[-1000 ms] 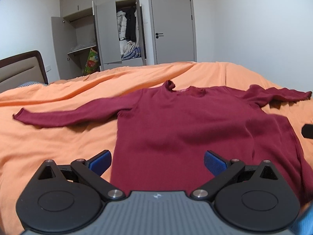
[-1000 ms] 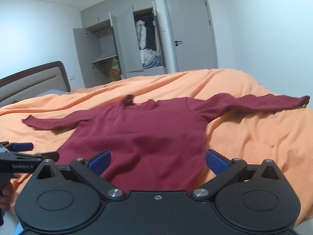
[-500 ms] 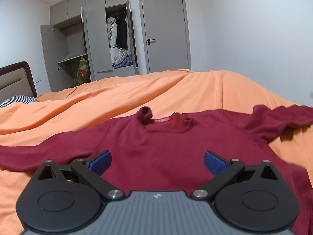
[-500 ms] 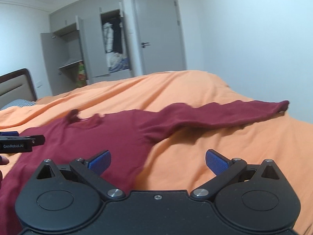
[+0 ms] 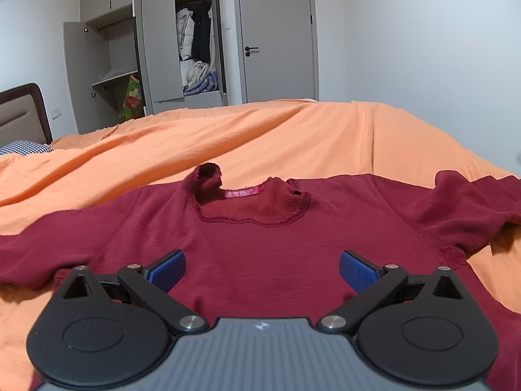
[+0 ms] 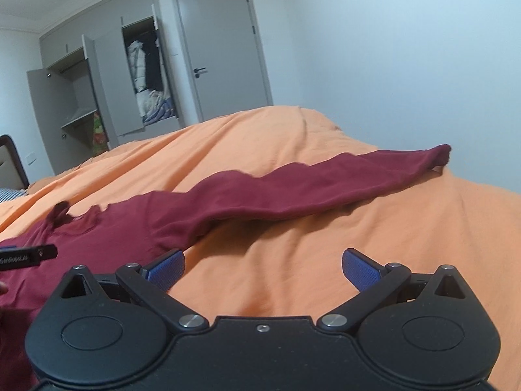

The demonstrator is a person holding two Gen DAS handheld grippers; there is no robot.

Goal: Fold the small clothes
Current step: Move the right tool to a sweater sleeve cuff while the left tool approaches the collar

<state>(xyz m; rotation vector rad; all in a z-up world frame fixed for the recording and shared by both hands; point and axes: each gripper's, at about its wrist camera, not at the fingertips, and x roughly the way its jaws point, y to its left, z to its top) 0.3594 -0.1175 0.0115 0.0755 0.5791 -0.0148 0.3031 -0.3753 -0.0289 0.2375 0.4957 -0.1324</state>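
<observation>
Red top [image 5: 260, 254] lies flat on the bed [image 5: 293, 137], soft & floppy; both grippers [image 5: 262, 265] [image 6: 263, 265] w/ fingers spread, empty; I'd pinch the sleeve [image 6: 325, 182] near its cuff.

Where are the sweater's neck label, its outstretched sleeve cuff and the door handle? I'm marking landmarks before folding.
neck label [image 5: 242, 192]: left wrist view, middle of the pink strip inside the collar.
sleeve cuff [image 6: 441, 154]: right wrist view, the sleeve's far end.
door handle [image 5: 251, 48]: left wrist view, the black lever.

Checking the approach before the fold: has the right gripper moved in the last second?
Yes. The right gripper swung rightward: its open jaws, earlier over the maroon sweater's body, now frame orange bedding below the right sleeve.
</observation>
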